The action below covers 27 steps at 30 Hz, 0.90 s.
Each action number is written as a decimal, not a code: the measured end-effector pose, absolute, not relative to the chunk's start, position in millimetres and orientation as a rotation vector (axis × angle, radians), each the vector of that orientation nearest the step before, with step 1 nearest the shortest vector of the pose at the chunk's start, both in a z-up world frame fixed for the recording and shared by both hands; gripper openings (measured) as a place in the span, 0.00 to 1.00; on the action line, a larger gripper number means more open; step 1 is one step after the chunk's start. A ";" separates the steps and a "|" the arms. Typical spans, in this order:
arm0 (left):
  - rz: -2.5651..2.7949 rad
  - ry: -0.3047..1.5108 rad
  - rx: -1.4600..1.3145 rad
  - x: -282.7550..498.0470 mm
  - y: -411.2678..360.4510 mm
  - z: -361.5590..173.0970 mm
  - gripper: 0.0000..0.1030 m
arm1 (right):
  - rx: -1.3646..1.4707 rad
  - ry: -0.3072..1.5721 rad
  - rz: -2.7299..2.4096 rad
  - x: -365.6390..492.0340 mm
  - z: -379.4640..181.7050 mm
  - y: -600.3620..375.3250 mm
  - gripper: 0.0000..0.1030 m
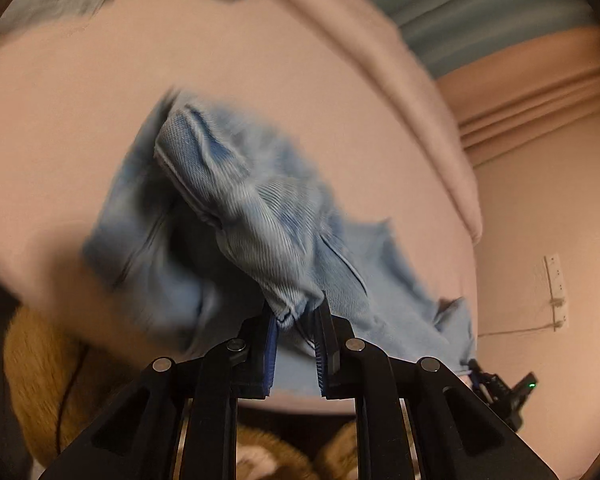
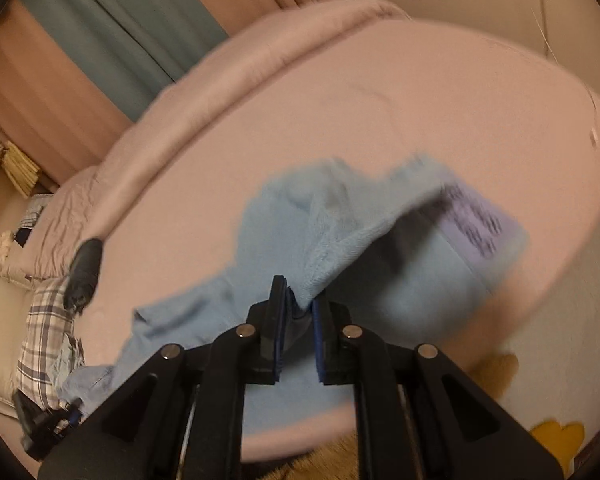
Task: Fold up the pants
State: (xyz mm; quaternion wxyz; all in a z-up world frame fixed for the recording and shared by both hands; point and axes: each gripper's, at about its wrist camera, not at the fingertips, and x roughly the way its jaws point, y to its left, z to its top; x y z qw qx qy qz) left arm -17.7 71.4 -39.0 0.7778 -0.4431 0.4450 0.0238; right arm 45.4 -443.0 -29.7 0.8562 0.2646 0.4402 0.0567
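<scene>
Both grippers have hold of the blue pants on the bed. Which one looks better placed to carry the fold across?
Probably the left gripper: it has already lifted a long flap of the pants.

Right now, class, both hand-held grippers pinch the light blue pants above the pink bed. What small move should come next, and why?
Probably carry both pinched edges across together: the left hand-held gripper and right hand-held gripper hold raised folds of the light blue pants, whose remainder lies on the pink bed.
</scene>
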 end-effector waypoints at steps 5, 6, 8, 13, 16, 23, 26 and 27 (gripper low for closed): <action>0.057 0.978 -0.952 -15.4 72.3 -51.8 0.21 | 0.697 1.063 0.047 44.0 -87.1 -465.4 0.24; 0.067 0.969 -0.933 -13.5 73.5 -45.9 0.24 | 0.732 1.047 0.060 45.6 -88.2 -471.0 0.28; 0.103 0.929 -0.882 -15.6 77.6 -34.3 0.36 | 0.784 0.995 0.082 49.0 -82.6 -482.3 0.49; 0.135 0.855 -0.849 -5.2 86.9 -37.5 0.73 | 0.817 0.944 0.063 68.4 -79.9 -501.7 0.65; 0.096 0.854 -0.915 -1.4 95.7 -46.2 0.70 | 0.822 0.976 0.043 85.8 -86.8 -505.2 0.32; 0.088 0.885 -0.902 35.5 109.3 -46.8 0.09 | 0.657 0.944 0.123 147.9 -21.0 -460.2 0.05; 0.066 0.735 -0.911 36.7 120.8 -4.0 0.09 | 0.667 0.859 0.267 193.1 36.4 -431.1 0.05; 0.038 0.674 -0.926 29.0 125.1 11.6 0.09 | 0.671 0.806 0.300 196.4 58.6 -425.0 0.05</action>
